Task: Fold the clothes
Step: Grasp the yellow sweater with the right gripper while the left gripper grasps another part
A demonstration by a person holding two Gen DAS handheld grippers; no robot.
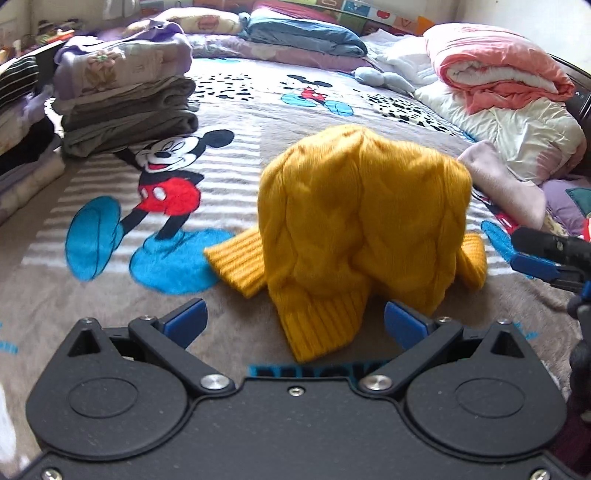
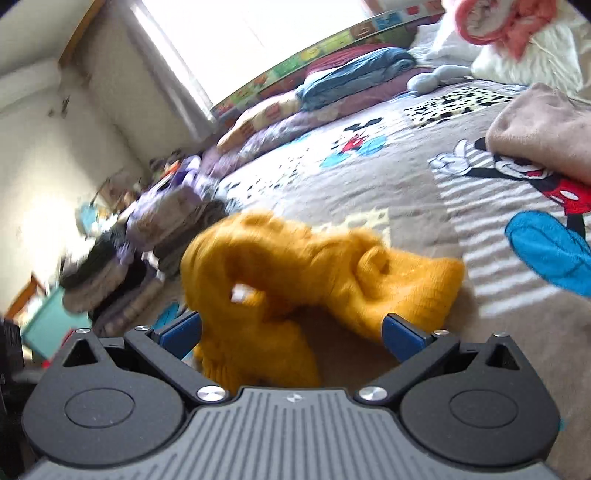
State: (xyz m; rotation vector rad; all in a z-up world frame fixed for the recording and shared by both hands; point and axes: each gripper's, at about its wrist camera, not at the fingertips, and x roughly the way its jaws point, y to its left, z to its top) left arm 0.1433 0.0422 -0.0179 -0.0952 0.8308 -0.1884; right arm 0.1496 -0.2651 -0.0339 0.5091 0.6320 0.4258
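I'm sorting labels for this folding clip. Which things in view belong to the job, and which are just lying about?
Part of the job:
- yellow knit sweater, bunched on the bed blanket
- left tongs, open
- right tongs, open
- stack of folded clothes

Just lying about:
- pink quilt
- blue folded bedding
- pale pink garment

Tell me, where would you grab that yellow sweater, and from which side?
Probably the ribbed cuff of the yellow cable-knit sweater, lying flat on the blanket and pointing toward the open left gripper. Coming in low from the near side, one finger could slide under that thin free edge.
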